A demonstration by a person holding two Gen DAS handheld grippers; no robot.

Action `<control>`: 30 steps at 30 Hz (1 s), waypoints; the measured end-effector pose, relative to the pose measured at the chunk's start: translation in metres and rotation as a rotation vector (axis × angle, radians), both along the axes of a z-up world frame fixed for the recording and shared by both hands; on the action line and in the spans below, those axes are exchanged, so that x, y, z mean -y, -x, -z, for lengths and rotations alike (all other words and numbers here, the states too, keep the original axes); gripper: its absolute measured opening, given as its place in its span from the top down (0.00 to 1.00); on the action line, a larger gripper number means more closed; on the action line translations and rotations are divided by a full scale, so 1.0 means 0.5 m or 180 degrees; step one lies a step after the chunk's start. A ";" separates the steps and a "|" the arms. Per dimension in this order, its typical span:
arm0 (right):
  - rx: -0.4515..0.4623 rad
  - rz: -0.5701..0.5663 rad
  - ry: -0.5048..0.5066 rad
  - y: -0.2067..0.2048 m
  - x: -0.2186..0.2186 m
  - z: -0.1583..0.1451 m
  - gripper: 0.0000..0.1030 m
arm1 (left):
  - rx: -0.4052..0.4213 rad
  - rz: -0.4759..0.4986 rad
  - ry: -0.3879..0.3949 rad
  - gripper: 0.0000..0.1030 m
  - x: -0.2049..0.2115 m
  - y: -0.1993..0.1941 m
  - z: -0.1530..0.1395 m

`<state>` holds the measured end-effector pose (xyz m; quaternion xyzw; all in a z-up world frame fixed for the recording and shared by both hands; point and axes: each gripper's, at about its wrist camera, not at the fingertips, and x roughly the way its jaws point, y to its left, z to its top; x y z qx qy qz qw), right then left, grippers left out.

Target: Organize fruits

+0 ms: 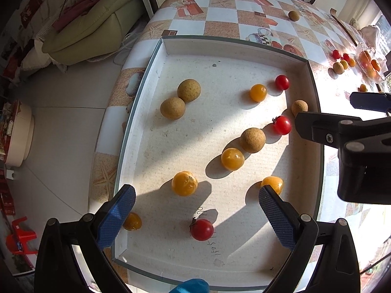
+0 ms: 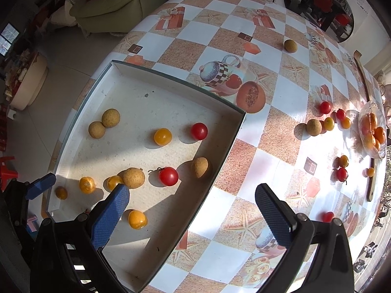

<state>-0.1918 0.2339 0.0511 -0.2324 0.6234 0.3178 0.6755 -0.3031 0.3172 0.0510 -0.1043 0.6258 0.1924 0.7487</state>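
A shallow white tray (image 1: 229, 46) (image 2: 221, 146) on the checkered table holds several small fruits: red cherry tomatoes (image 1: 201, 229) (image 2: 168, 176), yellow-orange tomatoes (image 1: 184, 183) (image 2: 137, 219) and brown longans (image 1: 252, 140) (image 2: 133, 177). My left gripper (image 1: 196, 208) is open and empty above the tray's near end. My right gripper (image 2: 191, 210) is open and empty over the tray's right wall; it also shows in the left wrist view (image 1: 325, 112). More fruits lie loose on the table at the right (image 2: 314, 127) (image 2: 342, 174).
A glass dish (image 2: 374, 131) with orange fruits stands at the far right by a wooden stick (image 2: 366, 92). One longan (image 2: 290, 46) lies alone at the back of the table. The table edge and floor are to the left, with a sofa (image 1: 97, 24) beyond.
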 end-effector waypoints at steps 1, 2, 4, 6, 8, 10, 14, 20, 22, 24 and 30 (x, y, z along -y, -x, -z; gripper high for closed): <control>0.0000 -0.0003 0.0002 0.001 0.000 0.000 0.00 | -0.0004 0.0005 -0.0002 0.02 0.000 0.000 0.000; -0.0004 -0.0001 0.0003 0.001 -0.001 0.000 0.00 | -0.0007 0.0007 -0.0004 0.02 0.000 0.000 0.000; -0.0008 0.0004 0.0010 0.002 0.000 0.001 0.00 | -0.0013 0.0010 0.0004 0.02 -0.001 0.001 0.000; -0.0013 0.0010 0.0009 0.003 0.001 0.001 0.00 | -0.0013 0.0009 0.0003 0.02 0.000 0.000 0.001; -0.0013 0.0011 0.0013 0.003 0.000 0.001 0.00 | -0.0007 0.0014 -0.0003 0.02 0.000 0.001 0.001; -0.0013 0.0010 0.0019 0.003 0.001 0.002 0.00 | -0.0008 0.0025 -0.0011 0.02 0.002 0.000 0.001; -0.0012 0.0002 0.0024 0.003 0.002 0.003 0.00 | -0.0016 0.0048 -0.0013 0.02 0.005 0.002 0.002; -0.0017 0.0001 0.0026 0.005 0.002 0.004 0.00 | -0.0006 0.0043 0.0009 0.02 0.009 0.003 0.001; -0.0013 0.0005 0.0028 0.006 0.003 0.003 0.00 | -0.0001 0.0043 0.0010 0.02 0.010 0.003 0.000; -0.0011 0.0008 0.0031 0.007 0.003 0.004 0.00 | -0.0002 0.0043 0.0015 0.02 0.010 0.003 0.001; 0.0008 0.0008 0.0036 0.008 0.004 0.002 0.00 | -0.0005 0.0046 0.0031 0.02 0.014 0.004 0.001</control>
